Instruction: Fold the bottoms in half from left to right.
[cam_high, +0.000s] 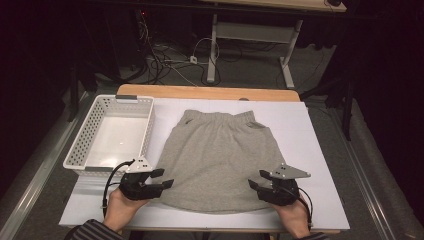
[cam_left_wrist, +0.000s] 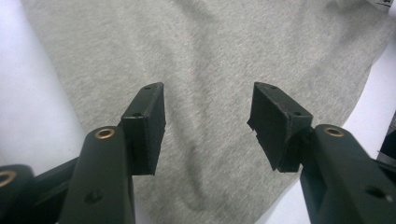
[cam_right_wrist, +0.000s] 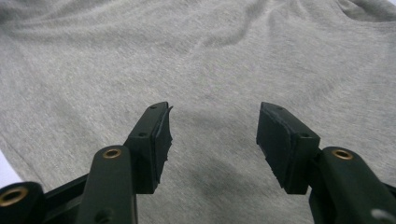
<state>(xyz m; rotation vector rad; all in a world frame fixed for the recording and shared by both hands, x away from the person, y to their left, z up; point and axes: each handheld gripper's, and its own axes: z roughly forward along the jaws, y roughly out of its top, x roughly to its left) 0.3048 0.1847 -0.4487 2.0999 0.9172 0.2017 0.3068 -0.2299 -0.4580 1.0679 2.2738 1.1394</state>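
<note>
Nearest us, our left tongs (cam_high: 161, 179) and right tongs (cam_high: 255, 180) stand wide and empty at the two hem corners of the grey skirt (cam_high: 218, 159), which lies flat on the worktop (cam_high: 320, 150), waistband farthest away.

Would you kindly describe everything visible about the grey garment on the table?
The grey garment looks like a soft, heathered jersey skirt or shorts, with a gathered elastic waistband at the far end and a wider, curved hem nearest the person. It lies flat and spread out, mildly wrinkled, on the white board, right of the white basket. The left tongs and right tongs stand open at its two near corners, gripping nothing.
</note>
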